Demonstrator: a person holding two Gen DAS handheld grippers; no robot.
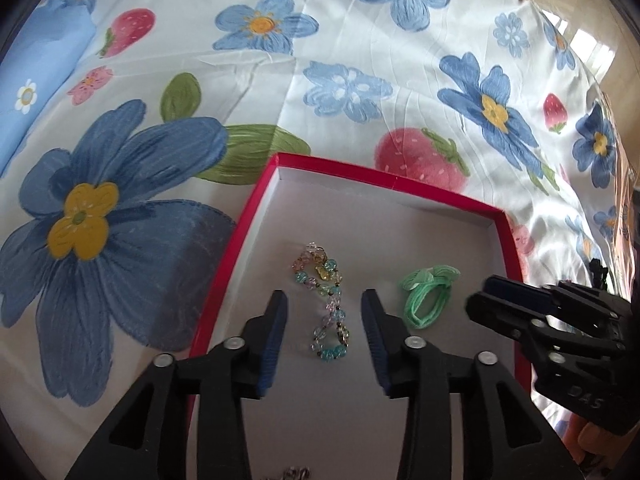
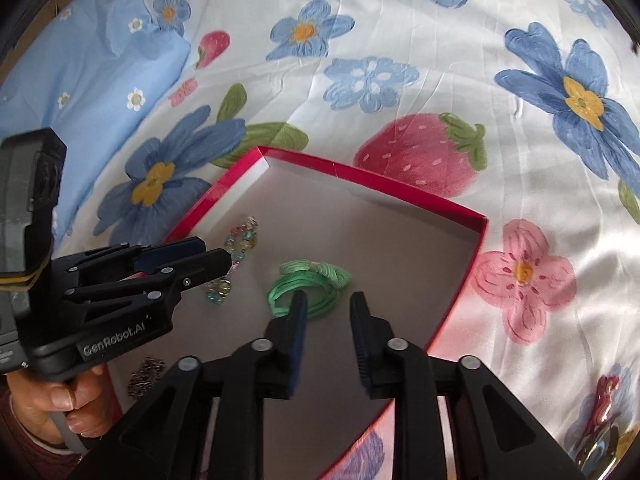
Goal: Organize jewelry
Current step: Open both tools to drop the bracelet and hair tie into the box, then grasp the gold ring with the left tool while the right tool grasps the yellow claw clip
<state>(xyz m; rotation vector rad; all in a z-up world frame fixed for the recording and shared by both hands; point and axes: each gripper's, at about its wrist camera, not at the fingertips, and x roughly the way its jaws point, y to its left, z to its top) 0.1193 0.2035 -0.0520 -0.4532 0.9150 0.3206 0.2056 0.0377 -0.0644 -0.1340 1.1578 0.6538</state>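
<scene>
Beaded bracelet (image 1: 325, 304) left of cord bracelet (image 1: 428, 294), both inside box (image 1: 236, 240) on bedsheet (image 1: 340, 60)

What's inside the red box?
A beaded bracelet, a green cord and a dark metal chain near the front. The grippers cover part of the box floor.

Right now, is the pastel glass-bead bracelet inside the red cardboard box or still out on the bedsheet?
Inside. The pastel glass-bead bracelet lies on the white floor of the red cardboard box, between the open left gripper fingers.
</scene>
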